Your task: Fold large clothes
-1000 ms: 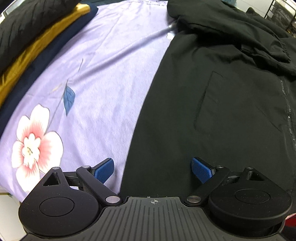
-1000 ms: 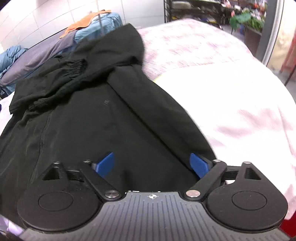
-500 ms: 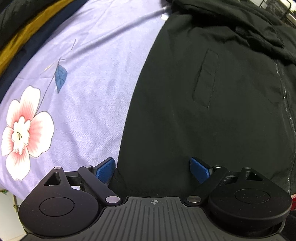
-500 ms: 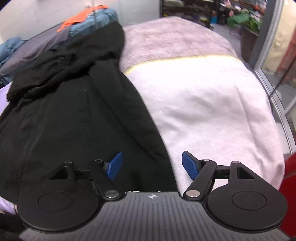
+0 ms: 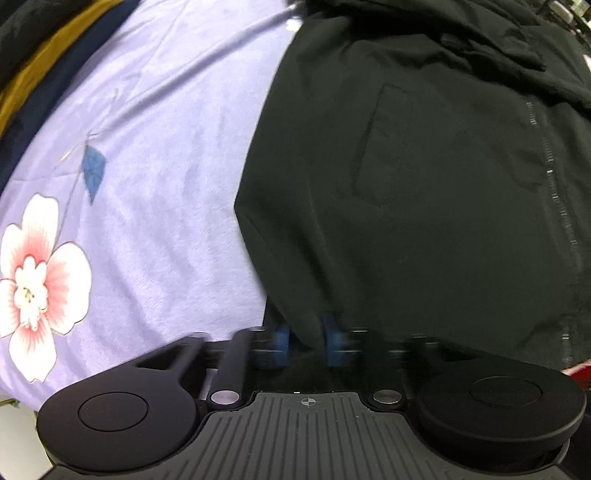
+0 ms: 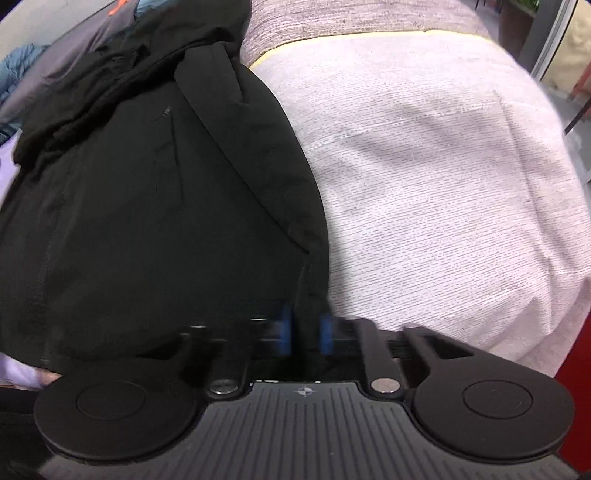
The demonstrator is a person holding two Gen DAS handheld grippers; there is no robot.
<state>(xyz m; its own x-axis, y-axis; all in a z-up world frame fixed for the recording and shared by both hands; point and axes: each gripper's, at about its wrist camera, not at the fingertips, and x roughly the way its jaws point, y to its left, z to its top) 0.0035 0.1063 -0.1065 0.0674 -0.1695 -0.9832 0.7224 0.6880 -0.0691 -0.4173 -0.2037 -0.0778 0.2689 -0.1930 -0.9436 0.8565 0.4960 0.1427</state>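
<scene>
Basically both grippers, left gripper [image 5: 306, 338] and right gripper [image 6: 306, 332], have just been closing, now pinching the black jacket's [image 5: 424, 184] near hem corners on the bed [image 6: 443, 166]; sleeves look tucked, main fold pending.

A bedroom, by the look of it: a bed spread with a lilac flower-print sheet [image 5: 155, 155] and a pale pink blanket [image 6: 443, 177]. Folded clothes stacked along the far edge [image 5: 33, 74], more garments heaped at the back [image 6: 22, 62], and a tiled wall [image 6: 55, 22] behind.
</scene>
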